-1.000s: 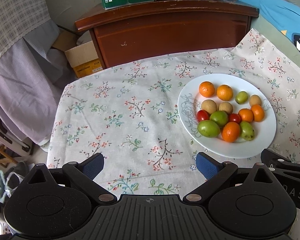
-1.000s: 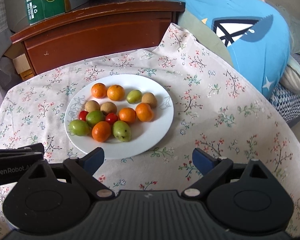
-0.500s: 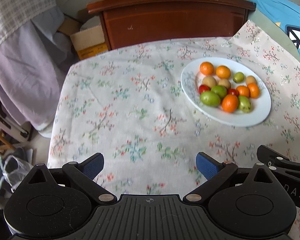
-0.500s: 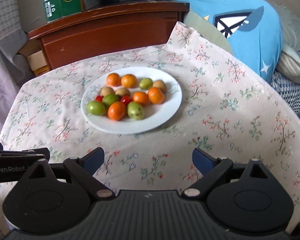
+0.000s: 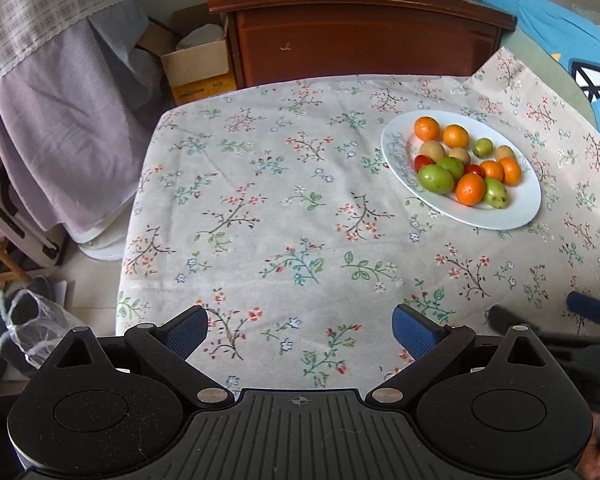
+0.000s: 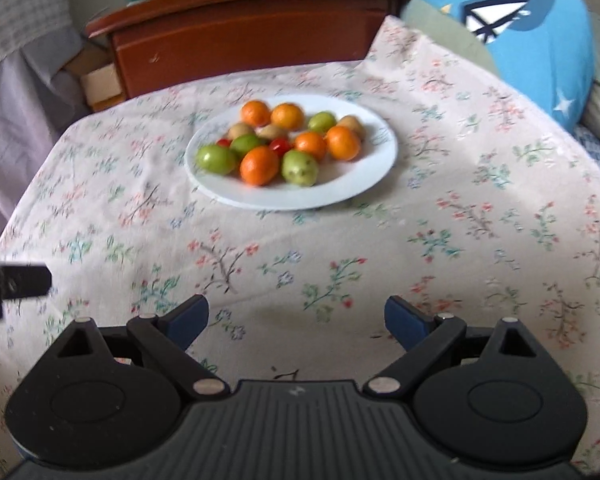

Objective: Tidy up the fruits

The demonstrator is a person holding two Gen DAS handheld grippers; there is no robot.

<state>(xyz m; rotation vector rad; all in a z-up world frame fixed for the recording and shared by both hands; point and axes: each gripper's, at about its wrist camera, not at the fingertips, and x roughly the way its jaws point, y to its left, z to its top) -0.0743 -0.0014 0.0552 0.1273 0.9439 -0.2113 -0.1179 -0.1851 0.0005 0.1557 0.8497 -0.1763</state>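
White plate [image 5: 516,216] held 5 orange, 4 green fruits on floral cloth [image 5: 260,200], left gripper [image 5: 300,326] spread wide, empty, right gripper [image 6: 296,318] likewise, both well short of plate

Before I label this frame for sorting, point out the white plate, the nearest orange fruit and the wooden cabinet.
white plate [image 5: 496,220], left wrist view, bare near rim.
nearest orange fruit [image 5: 470,188], left wrist view, middle of its skin.
wooden cabinet [image 5: 360,46], left wrist view, front panel.
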